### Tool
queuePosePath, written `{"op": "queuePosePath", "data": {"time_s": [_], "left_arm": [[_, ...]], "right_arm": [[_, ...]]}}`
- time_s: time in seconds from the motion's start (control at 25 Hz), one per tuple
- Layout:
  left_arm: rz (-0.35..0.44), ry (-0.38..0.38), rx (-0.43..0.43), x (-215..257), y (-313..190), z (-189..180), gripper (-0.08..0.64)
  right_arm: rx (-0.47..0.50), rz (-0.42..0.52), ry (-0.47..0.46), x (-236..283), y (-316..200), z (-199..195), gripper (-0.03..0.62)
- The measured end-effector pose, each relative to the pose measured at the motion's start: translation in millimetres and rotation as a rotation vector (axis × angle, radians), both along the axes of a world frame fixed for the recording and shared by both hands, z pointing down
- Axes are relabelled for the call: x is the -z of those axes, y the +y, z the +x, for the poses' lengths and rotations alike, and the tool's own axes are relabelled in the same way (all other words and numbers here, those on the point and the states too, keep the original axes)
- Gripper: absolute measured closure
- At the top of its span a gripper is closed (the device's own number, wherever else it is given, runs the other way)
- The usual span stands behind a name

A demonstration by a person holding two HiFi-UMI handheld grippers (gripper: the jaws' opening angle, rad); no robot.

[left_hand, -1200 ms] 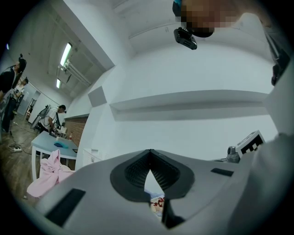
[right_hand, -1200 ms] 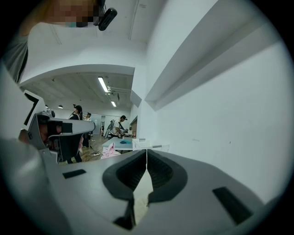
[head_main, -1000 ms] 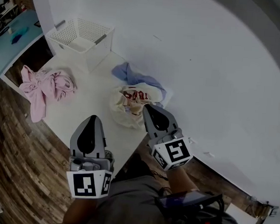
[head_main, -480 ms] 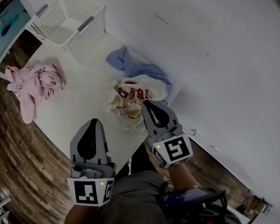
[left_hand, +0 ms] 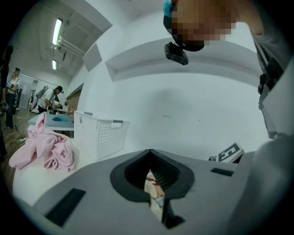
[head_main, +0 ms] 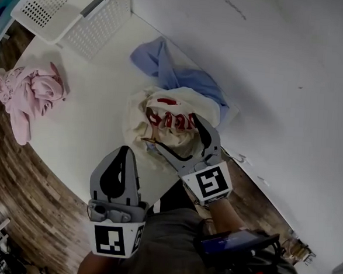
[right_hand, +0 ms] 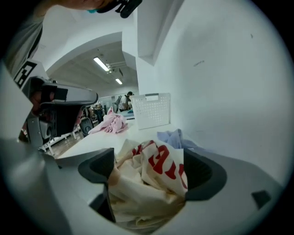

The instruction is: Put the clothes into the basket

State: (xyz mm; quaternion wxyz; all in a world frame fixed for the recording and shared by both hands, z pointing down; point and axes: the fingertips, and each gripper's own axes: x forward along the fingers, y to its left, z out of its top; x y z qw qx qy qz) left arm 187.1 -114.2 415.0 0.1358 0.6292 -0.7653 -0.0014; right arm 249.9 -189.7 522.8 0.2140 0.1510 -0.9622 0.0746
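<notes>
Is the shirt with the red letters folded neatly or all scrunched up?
Scrunched up. The cream shirt lies in a crumpled heap on the white table, its red letters bent across the wrinkles.

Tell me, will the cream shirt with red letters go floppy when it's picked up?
Probably floppy: the cream shirt lies in soft crumpled folds, so it should droop. Likely light, since it looks like thin cloth. It probably won't roll: it sits in a slumped heap.
</notes>
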Motion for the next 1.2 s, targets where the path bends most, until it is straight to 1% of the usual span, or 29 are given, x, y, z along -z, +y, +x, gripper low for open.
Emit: {"op": "queuePosePath", "data": {"time_s": [0.08,0.2,0.32,0.4,0.48,0.6,0.68,0.76,0.8,0.88,0.96,1.08,1.12,1.2], "left_arm": [[-0.018,0.002,0.011,-10.4,-3.6,-5.1,0.552],[-0.04,0.009,0.028,-23.6,-5.9,-11.7,0.552],[-0.061,0.031,0.044,-33.2,-6.0,-16.6,0.552],[-0.065,0.036,0.054,-35.7,-5.2,-19.1,0.552],[-0.067,0.038,0.066,-35.8,-2.5,-21.6,0.552],[-0.059,0.04,0.086,-31.2,3.3,-25.2,0.552],[-0.052,0.038,0.095,-26.2,8.7,-25.9,0.552],[-0.039,0.039,0.099,-19.0,15.3,-24.7,0.552],[-0.033,0.039,0.101,-15.4,19.3,-24.0,0.552],[-0.02,0.032,0.105,-8.4,27.6,-24.2,0.552],[-0.004,0.016,0.114,-1.1,36.6,-25.9,0.552],[0.007,0.009,0.124,11.7,56.8,-23.4,0.552],[0.013,0.006,0.125,16.3,63.5,-22.7,0.552],[0.035,-0.01,0.127,26.3,74.7,-22.7,0.552]], "right_arm": [[0.006,-0.02,0.048,-19.2,-4.4,-3.4,0.097],[0.012,-0.081,0.106,-43.0,-8.1,-5.9,0.061],[0.043,-0.15,0.175,-59.4,-7.4,-7.7,0.06],[0.066,-0.161,0.209,-63.3,-6.8,-9.3,0.068],[0.094,-0.157,0.223,-64.3,-3.0,-11.8,0.141],[0.137,-0.166,0.236,-64.6,7.0,-15.1,0.29],[0.144,-0.169,0.231,-63.9,11.7,-16.0,0.375],[0.137,-0.178,0.214,-62.0,16.2,-13.9,0.442],[0.132,-0.188,0.205,-60.8,19.2,-12.4,0.462],[0.128,-0.214,0.184,-58.5,25.9,-12.1,0.482],[0.124,-0.25,0.147,-54.7,34.5,-15.6,0.487],[0.106,-0.34,0.07,-40.2,57.9,-17.1,0.491],[0.1,-0.358,0.045,-33.6,64.7,-18.6,0.491],[0.092,-0.362,-0.002,-18.7,73.1,-24.3,0.492]]}}
